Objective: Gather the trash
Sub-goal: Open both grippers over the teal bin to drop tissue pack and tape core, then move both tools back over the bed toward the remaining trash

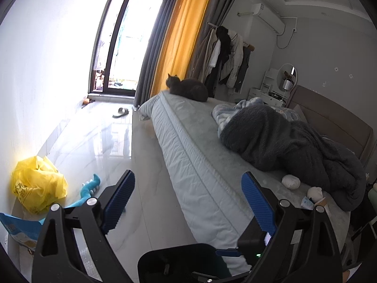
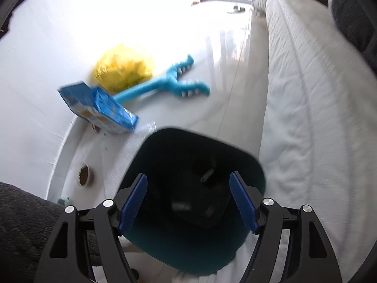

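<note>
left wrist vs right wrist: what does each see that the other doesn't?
Left wrist only: a dark cat lying on the bed's far end, a rumpled dark blanket, crumpled white wads near the bed edge, hanging clothes and a slipper.

Right wrist only: a pet food bowl on the floor by the wall, and the dark chair seat almost whole.

Both: the yellow plastic bag, blue grabber toy, blue package, bed and window. The left claw and right claw are both open and empty.
</note>
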